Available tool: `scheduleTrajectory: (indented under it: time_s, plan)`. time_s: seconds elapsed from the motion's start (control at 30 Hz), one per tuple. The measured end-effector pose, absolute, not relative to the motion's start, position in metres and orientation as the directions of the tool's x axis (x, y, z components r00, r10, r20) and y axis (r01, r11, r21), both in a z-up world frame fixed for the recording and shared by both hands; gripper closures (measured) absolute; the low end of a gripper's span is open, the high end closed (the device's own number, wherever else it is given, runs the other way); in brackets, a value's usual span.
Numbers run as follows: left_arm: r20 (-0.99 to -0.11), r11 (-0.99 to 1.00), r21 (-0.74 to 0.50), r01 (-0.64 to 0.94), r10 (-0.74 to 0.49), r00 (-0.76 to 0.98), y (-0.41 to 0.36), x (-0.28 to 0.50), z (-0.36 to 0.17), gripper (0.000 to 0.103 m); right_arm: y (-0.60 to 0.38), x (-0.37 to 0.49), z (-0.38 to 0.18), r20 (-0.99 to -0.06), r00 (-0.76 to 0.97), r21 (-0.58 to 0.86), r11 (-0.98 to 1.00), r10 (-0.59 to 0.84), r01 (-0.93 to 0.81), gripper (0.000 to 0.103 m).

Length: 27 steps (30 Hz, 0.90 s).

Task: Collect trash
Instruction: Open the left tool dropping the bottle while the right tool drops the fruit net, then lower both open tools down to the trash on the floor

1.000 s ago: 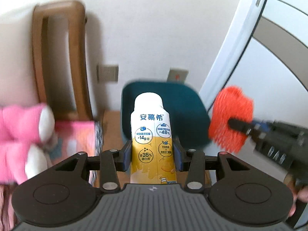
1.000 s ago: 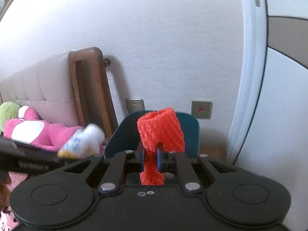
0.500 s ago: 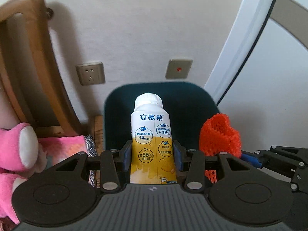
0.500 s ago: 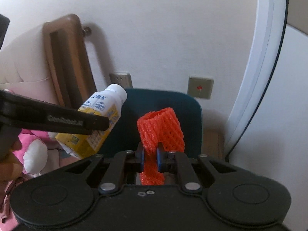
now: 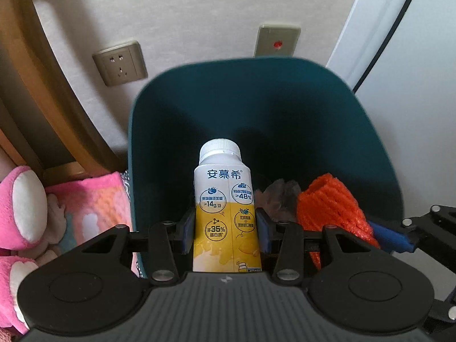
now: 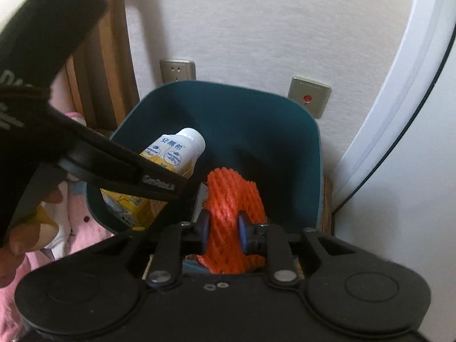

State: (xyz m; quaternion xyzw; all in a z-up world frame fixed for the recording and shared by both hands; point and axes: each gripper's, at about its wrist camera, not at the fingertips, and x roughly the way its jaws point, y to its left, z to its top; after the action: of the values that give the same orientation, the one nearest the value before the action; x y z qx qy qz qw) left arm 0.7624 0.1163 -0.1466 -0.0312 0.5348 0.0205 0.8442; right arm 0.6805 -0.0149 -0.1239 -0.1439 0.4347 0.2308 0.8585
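Trash held over the teal bin

The yogurt bottle is clamped by the left gripper, the orange foam net by the right gripper, poised for dropping.

A: The mouth of the teal bin is wide, and its back half is bare.

B: The front is crowded: the milk bottle and the orange foam net sit side by side over it, with crumpled wrappers between them.

A: The left gripper crosses the bin's left rim.

B: The wooden bed frame and pink bedding close the left; the wall stands just behind.
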Motion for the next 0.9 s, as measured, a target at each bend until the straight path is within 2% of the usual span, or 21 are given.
scheduleTrajectory:
  time_s: [0.13,0.2,0.27,0.67,0.9]
  plan:
    - [-0.901,0.996,-0.057,-0.074,-0.02,0.433,0.118,0.762,-0.148,0.058,-0.015,0.682,-0.126,-0.819,0.509,-0.046,0.854,0.265,-0.519,0.072]
    - [-0.899,0.994,-0.075,-0.079,-0.033,0.436,0.118,0.762,-0.146,0.043,-0.017,0.679,-0.126,-0.819,0.507,-0.045,0.852,0.267,-0.522,0.068]
    - [-0.888,0.993,-0.091,-0.08,-0.045,0.457,0.117,0.761,-0.141,0.039,-0.02,0.68,-0.126,-0.818,0.51,-0.047,0.852,0.267,-0.522,0.065]
    - [-0.833,0.996,-0.071,-0.049,-0.032,0.553,0.103,0.718,-0.095,0.039,-0.043,0.654,-0.091,-0.772,0.538,-0.014,0.837,0.339,-0.547,0.055]
    - [-0.802,0.999,-0.009,-0.037,0.015,0.597,0.087,0.673,-0.077,0.039,-0.063,0.623,-0.07,-0.745,0.543,0.006,0.817,0.388,-0.576,0.054]
